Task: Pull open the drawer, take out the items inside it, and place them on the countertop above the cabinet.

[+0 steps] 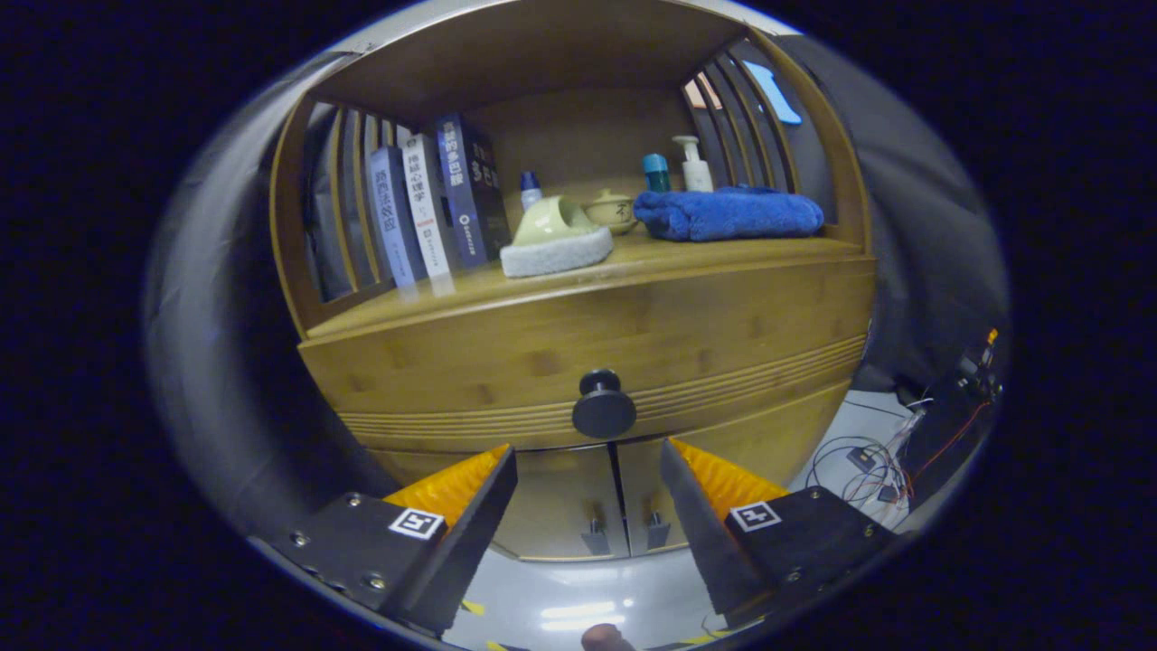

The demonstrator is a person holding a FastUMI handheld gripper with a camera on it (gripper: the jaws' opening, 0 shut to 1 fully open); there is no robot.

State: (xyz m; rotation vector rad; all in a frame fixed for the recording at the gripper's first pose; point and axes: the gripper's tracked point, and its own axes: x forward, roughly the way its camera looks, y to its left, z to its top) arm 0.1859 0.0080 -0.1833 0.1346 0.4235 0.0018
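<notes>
Wooden drawer point(587, 362) shut — gripper point(587, 457) fingers parted below its knob point(603, 407).

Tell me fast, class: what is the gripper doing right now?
Gripper: open, holding nothing; its fingers stand apart just short of the drawer knob, not touching it.

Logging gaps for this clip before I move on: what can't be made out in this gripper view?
- Drawer contents: hidden behind its closed front; the open gripper is just short of the knob.
- Bottles: lower parts hidden behind the blue towel.
- Small cup: partly hidden by the slipper.
- Cabinet doors: flanks hidden by the fingers.
</notes>
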